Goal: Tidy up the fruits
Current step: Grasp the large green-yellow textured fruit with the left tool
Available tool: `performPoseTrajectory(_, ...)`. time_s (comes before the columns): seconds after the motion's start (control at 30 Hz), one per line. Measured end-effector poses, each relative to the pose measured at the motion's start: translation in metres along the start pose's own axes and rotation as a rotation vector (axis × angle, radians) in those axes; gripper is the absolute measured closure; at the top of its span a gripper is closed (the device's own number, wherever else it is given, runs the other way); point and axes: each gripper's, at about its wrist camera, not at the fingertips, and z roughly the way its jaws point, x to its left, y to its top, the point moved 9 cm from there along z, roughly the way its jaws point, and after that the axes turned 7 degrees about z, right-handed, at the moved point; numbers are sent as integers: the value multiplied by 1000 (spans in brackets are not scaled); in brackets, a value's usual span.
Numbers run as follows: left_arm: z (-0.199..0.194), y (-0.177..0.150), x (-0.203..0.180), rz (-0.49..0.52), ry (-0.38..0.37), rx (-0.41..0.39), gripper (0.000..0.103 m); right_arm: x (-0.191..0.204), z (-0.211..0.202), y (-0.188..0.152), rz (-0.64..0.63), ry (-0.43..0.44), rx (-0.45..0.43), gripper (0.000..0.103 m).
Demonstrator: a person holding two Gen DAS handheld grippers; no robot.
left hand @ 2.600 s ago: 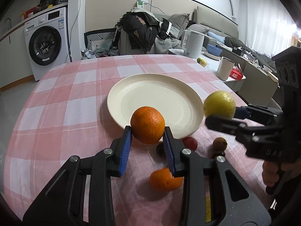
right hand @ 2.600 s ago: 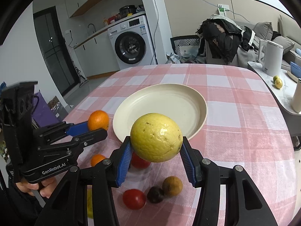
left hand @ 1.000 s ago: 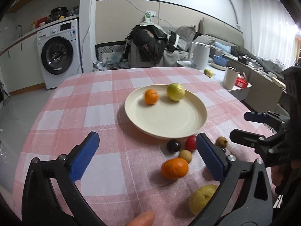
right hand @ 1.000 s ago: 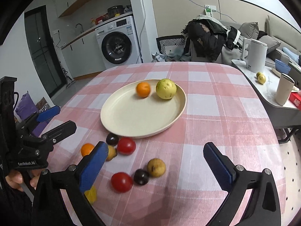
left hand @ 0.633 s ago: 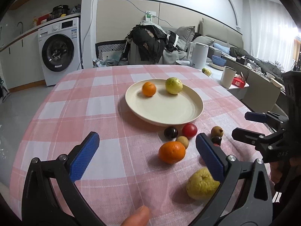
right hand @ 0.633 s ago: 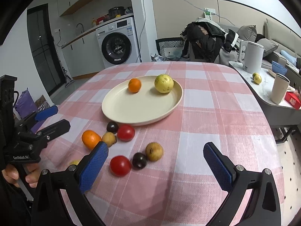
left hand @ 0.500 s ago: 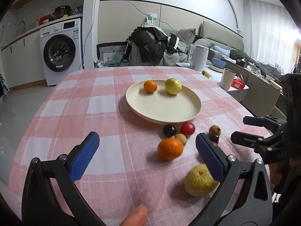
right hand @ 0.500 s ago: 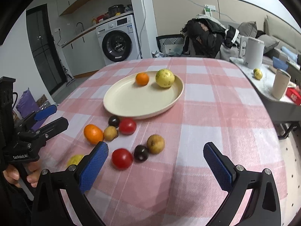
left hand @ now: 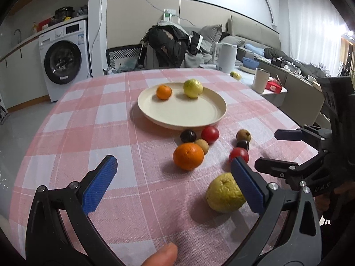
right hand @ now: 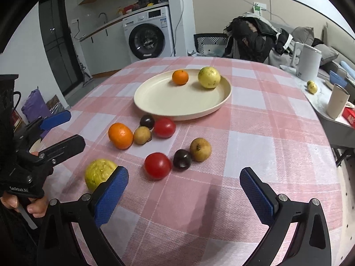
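Note:
A cream plate (left hand: 184, 113) (right hand: 177, 102) on the pink checked tablecloth holds a small orange (left hand: 164, 92) (right hand: 180, 77) and a yellow-green guava (left hand: 193, 88) (right hand: 209, 77). In front of it lie loose fruits: an orange (left hand: 188, 156) (right hand: 120, 136), a second guava (left hand: 223, 192) (right hand: 99, 173), two red tomatoes (left hand: 210, 134) (right hand: 158, 165), dark plums (left hand: 188, 135) (right hand: 182, 158) and small brown fruits (left hand: 243, 135) (right hand: 200, 149). My left gripper (left hand: 175, 181) hangs open and empty near the front edge, the guava beside its right finger. My right gripper (right hand: 184, 188) is open and empty too.
To the right stands a side table (right hand: 321, 102) with a white kettle (right hand: 307, 60), a cup (right hand: 337, 104) and a small yellow fruit (right hand: 312, 87). A washing machine (left hand: 64, 62) and a chair piled with clothes (left hand: 170, 46) are behind the table. A thumb (left hand: 162, 256) shows at the bottom.
Both grippers, which earlier held an orange and a guava, have let them go on the plate and drawn back toward the table's front edge, staying open.

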Motion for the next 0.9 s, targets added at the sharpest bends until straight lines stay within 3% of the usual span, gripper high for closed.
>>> performPoseTrajectory(0.13, 7, -6, -5, 22, -12, 39, 1, 5, 4, -4, -2, 32, 23, 3)
performPoseTrajectory(0.3, 11, -9, -13, 50, -34, 57, 1, 7, 10, -9, 6, 58, 57, 22)
performPoseTrajectory(0.5, 10, -9, -25, 83, -74, 56, 3, 14, 11, -13, -2, 99, 78, 32)
performPoseTrajectory(0.9, 15, -18, -39, 71, -187, 104, 16, 19, 11, -15, -14, 117, 83, 43)
